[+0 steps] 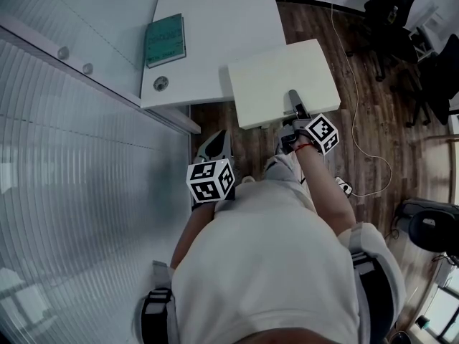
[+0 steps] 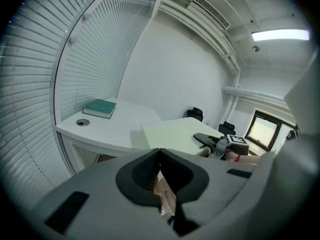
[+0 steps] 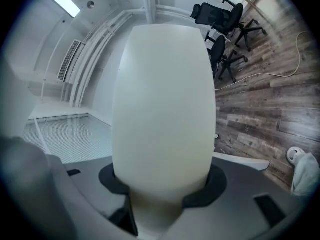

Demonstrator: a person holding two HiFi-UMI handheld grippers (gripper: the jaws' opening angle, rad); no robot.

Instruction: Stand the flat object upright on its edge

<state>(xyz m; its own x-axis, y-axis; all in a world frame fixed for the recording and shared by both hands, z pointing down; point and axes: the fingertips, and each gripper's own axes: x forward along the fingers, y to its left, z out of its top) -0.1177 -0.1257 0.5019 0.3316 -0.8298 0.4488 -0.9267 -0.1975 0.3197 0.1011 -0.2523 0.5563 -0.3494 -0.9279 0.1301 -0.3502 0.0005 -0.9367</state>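
Currently my right tool is clenched on the near edge of the flat cream board. In the right gripper view the board fills the middle of the frame, with the two dark pads pressed against it on either side. I see the board lying roughly level, not upright. It hangs out over the wooden floor, and its far left corner reaches over the white tabletop. The right forearm stretches forward from the body, the wrist near straight, with a red band round it just behind the marker cube.

My left tool sits closer to the body on a bent arm, low over the floor and just short of the tabletop's near edge, pointing forward. In the left gripper view its jaws meet at the tips, with nothing between them. From that view the board lies about level with the tabletop.

Well apart from both tools, a green book lies flat on the far left part of the tabletop, beside a round cable hole.
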